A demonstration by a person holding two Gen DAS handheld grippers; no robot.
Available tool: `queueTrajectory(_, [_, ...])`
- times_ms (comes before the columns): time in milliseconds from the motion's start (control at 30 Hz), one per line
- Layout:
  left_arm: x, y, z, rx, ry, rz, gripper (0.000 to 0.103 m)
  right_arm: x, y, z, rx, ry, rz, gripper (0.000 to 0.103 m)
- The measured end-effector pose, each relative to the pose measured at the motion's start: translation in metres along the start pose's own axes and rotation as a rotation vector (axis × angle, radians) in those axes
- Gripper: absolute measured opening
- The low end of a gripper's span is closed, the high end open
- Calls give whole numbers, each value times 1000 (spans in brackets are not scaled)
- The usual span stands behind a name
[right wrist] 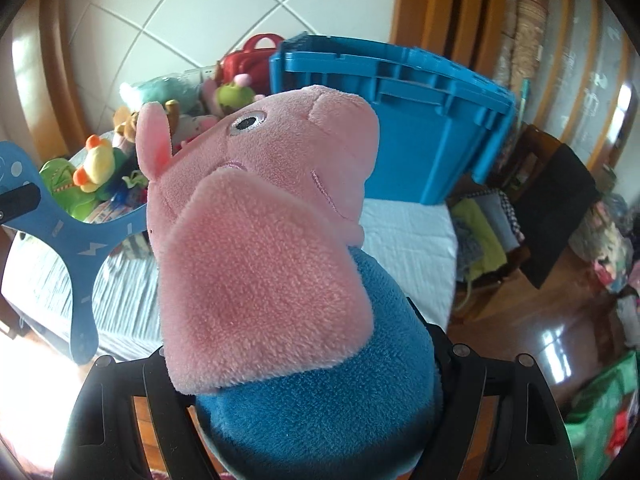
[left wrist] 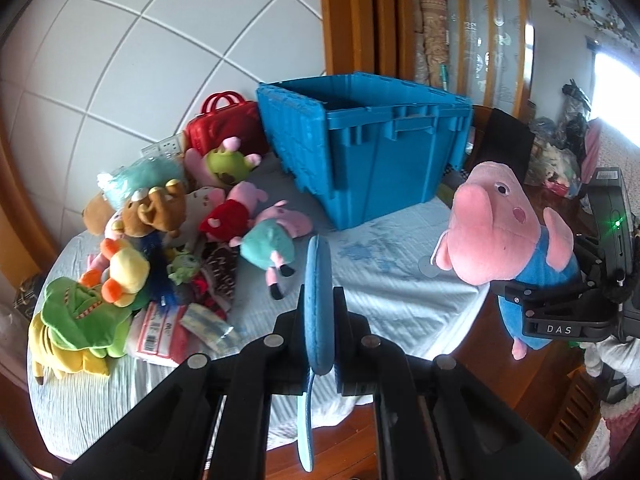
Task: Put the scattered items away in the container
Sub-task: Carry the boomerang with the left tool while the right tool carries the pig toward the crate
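Left gripper (left wrist: 319,328) pinches a flat blue toy (left wrist: 318,300); right gripper (right wrist: 304,364) clasps a pig plush (right wrist: 272,208) near the blue crate (left wrist: 372,140).

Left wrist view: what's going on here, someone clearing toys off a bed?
Yes. A person works two handheld grippers. The left gripper is shut on a flat blue board, held edge-on. The right gripper holds a pink pig plush in a blue shirt by its body, up off the bed. The blue crate stands open on the bed beyond them. A heap of plush toys still lies beside it.
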State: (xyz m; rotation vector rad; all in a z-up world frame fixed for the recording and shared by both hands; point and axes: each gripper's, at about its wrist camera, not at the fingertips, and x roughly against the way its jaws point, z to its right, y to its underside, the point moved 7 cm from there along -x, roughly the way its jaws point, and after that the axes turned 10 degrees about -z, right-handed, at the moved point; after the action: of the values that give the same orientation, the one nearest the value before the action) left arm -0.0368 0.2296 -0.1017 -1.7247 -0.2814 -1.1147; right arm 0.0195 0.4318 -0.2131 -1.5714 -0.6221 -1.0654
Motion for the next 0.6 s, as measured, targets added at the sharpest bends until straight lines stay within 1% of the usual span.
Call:
queueTrajectory(267, [-5, -30, 71, -44, 5, 8, 8, 11, 12, 69, -18, 19, 0, 81])
queueTrajectory(433, [-12, -54, 111, -38, -8, 13, 8, 20, 7, 113, 4, 22, 22, 81])
queueTrajectory(600, [-17, -77, 138, -31, -40, 24, 8, 26, -4, 156, 41, 22, 39, 81])
